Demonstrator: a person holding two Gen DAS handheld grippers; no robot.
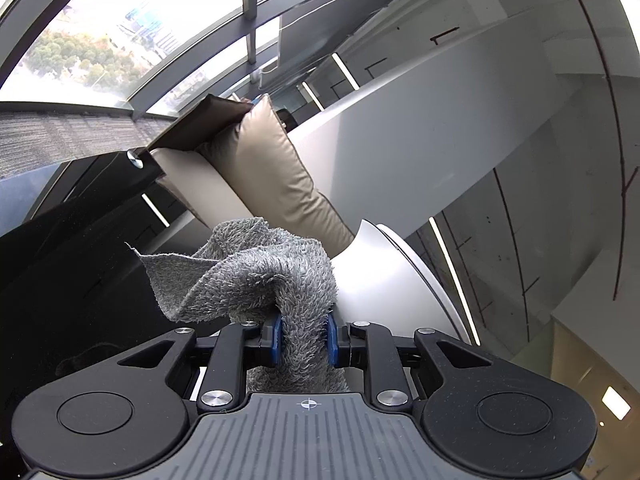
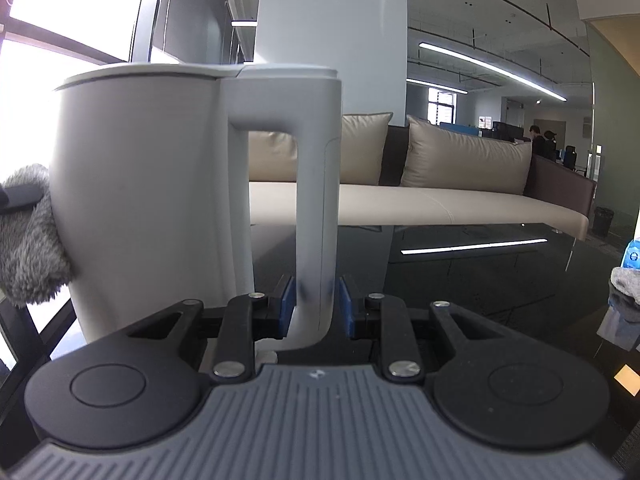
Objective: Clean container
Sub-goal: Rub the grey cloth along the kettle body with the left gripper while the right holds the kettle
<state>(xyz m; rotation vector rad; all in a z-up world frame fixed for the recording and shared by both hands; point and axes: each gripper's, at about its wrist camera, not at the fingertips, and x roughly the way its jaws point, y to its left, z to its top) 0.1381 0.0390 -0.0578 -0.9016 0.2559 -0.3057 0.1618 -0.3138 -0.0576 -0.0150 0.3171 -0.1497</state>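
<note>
A tall white kettle-like container (image 2: 140, 184) with a lid and a loop handle (image 2: 316, 200) stands upright in the right wrist view. My right gripper (image 2: 314, 304) is shut on the lower part of that handle. A fluffy grey cloth (image 1: 256, 272) is pinched in my left gripper (image 1: 302, 340), which is shut on it. In the left wrist view, which is strongly tilted, the cloth presses against the container's white side (image 1: 380, 280). The same cloth (image 2: 28, 236) shows at the left edge of the right wrist view, touching the container's wall.
A glossy black tabletop (image 2: 480, 280) lies under the container. A beige sofa (image 2: 440, 200) with cushions stands behind it, and a white column (image 2: 332, 12) rises beyond. A blue-labelled bottle (image 2: 632, 254) and another grey cloth (image 2: 626, 284) sit at the right edge. People sit far back.
</note>
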